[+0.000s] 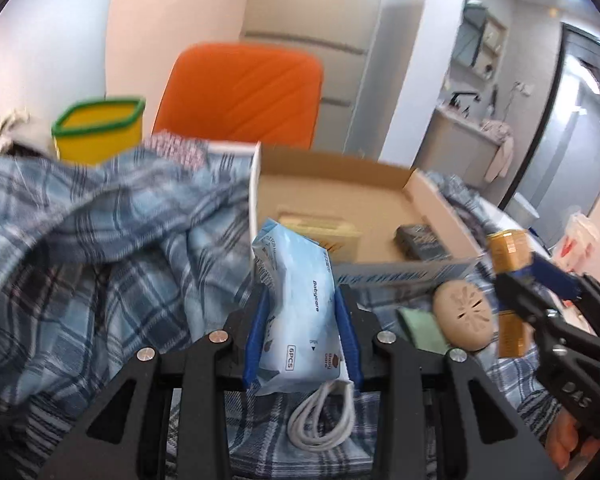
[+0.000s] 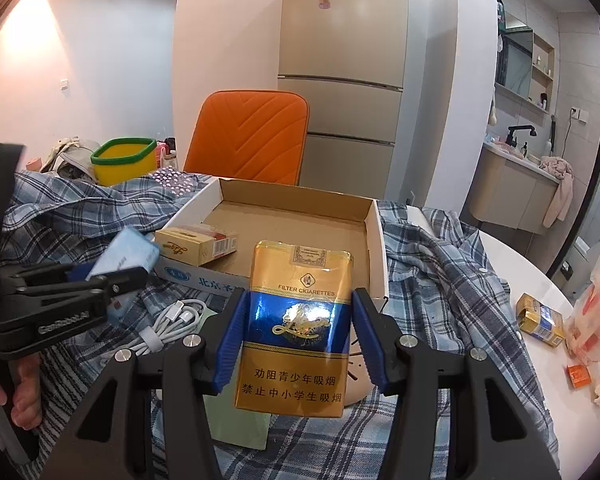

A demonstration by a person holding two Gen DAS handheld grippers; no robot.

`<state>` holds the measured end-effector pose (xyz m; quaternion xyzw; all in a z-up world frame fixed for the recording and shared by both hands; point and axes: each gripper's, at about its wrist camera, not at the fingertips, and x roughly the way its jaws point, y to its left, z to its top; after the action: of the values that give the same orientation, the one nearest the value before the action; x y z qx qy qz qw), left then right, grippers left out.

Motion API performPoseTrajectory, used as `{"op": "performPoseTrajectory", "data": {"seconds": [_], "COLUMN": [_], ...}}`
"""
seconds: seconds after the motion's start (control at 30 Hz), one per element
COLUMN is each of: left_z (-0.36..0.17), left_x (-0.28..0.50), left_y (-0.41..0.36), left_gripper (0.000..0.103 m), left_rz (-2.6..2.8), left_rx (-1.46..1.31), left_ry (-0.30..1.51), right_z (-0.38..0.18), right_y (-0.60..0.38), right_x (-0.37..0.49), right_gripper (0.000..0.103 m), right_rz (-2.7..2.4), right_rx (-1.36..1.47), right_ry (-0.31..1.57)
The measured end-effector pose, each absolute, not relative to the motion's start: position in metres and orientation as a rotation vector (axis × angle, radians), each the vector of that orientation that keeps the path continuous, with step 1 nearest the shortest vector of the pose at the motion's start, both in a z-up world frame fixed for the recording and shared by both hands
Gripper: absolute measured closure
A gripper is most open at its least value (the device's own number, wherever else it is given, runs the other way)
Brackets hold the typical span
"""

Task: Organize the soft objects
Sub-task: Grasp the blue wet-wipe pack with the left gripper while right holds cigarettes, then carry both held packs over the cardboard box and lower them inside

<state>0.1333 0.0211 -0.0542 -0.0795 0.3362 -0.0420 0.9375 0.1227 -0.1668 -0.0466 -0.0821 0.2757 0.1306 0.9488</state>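
Observation:
My left gripper [image 1: 302,300] is shut on a light blue wipes pack [image 1: 296,304], held above the plaid cloth in front of the open cardboard box [image 1: 436,200]. It also shows at the left of the right wrist view [image 2: 112,276]. My right gripper [image 2: 298,310] is shut on a gold and blue cigarette pack [image 2: 296,328], held upright before the box [image 2: 374,248]. In the left wrist view the right gripper [image 1: 540,280] and its pack [image 1: 508,248] are at the right.
The box holds a yellow cigarette pack [image 2: 198,244] and a dark small box [image 1: 420,240]. A white cable [image 2: 172,320], a beige round disc [image 1: 464,316] and a green card [image 1: 420,326] lie on the plaid cloth [image 1: 100,260]. A yellow bin [image 2: 122,162] and orange chair [image 2: 252,136] stand behind.

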Motion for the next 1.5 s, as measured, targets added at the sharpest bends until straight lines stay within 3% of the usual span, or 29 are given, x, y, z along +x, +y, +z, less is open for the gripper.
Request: {"op": "performPoseTrajectory", "data": {"seconds": [0.43,1.1,1.5], "left_z": [-0.022,-0.003,0.036], "left_x": [0.097,0.066,0.066], "left_y": [-0.005,-0.016,-0.035], "left_gripper": [0.070,0.070,0.070], "left_rz": [-0.147,-0.147,-0.165], "left_rx": [-0.025,0.014,0.048], "left_ry": [0.428,0.300,0.187], "right_z": [-0.043,-0.039,-0.002], "right_y": [-0.158,-0.158,-0.150], "right_x": [0.111,0.106,0.085], "right_gripper": [0.048,0.048,0.048], "right_rz": [0.270,0.270,0.206], "right_rx": [-0.215,-0.225,-0.260], "right_ry": [0.506,0.479,0.300]}}
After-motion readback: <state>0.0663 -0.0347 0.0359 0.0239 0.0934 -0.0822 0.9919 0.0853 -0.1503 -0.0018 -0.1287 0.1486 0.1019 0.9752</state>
